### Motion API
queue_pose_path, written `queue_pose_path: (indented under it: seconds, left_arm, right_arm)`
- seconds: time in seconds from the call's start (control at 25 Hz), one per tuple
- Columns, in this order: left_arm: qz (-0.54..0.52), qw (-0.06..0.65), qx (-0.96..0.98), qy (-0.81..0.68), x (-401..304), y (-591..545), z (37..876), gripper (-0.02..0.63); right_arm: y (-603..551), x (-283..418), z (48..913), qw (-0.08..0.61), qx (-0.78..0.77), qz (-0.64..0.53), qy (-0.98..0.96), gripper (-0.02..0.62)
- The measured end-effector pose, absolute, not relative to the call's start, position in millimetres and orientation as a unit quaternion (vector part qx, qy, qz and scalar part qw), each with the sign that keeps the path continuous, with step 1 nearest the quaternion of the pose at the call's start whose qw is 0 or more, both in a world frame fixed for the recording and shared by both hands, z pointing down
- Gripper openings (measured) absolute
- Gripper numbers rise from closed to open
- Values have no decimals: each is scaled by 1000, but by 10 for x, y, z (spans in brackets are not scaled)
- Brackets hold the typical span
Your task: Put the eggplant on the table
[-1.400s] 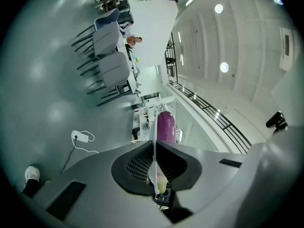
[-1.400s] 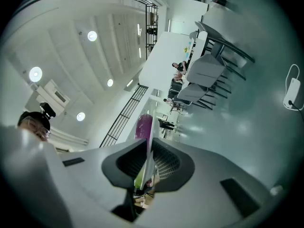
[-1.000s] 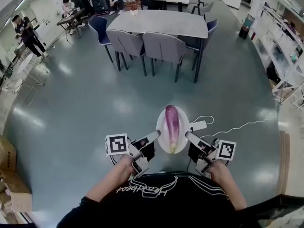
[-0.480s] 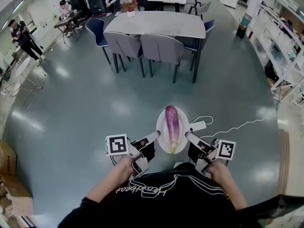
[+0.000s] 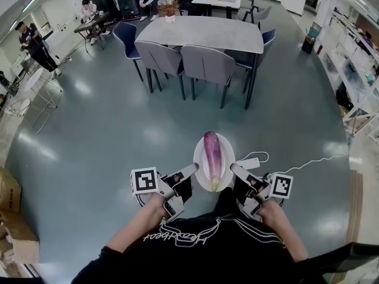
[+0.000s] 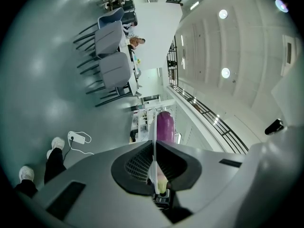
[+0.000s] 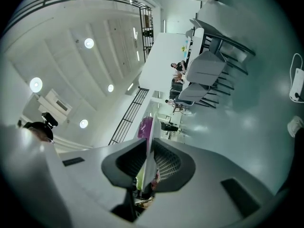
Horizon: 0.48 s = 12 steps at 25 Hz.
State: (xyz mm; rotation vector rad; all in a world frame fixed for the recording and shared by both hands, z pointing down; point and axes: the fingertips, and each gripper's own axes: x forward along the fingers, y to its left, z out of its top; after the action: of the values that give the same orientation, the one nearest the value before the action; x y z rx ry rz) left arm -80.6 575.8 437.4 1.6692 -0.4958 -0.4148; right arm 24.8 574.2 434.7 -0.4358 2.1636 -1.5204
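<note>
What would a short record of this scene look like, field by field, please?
carried item: eggplant lying lengthwise on a white plate
left gripper: shut on the plate's left rim
right gripper: shut on the plate's right rim
destination: grey table ahead, across the floor
seating: grey chairs along its near side
task state: eggplant not yet on the table

Two grey chairs [image 5: 204,64] are set side by side on a glossy floor [image 5: 106,129]. A blue chair [image 5: 125,35] is seen just left of the grey chairs, and white shelves [image 5: 361,64] far to their right. A white power strip [image 5: 249,163] is laid on the floor well in front of them, and cardboard boxes [image 5: 9,194] are stacked far off to their lower left.
</note>
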Motion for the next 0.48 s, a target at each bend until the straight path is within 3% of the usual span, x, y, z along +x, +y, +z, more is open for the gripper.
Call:
queue_pose_path:
  seconds: [0.48]
  left_arm:
    - [-168, 641, 715, -223, -324, 4590, 4445, 23]
  right_arm:
    - [4571, 722, 4449, 225, -155, -572, 774, 49]
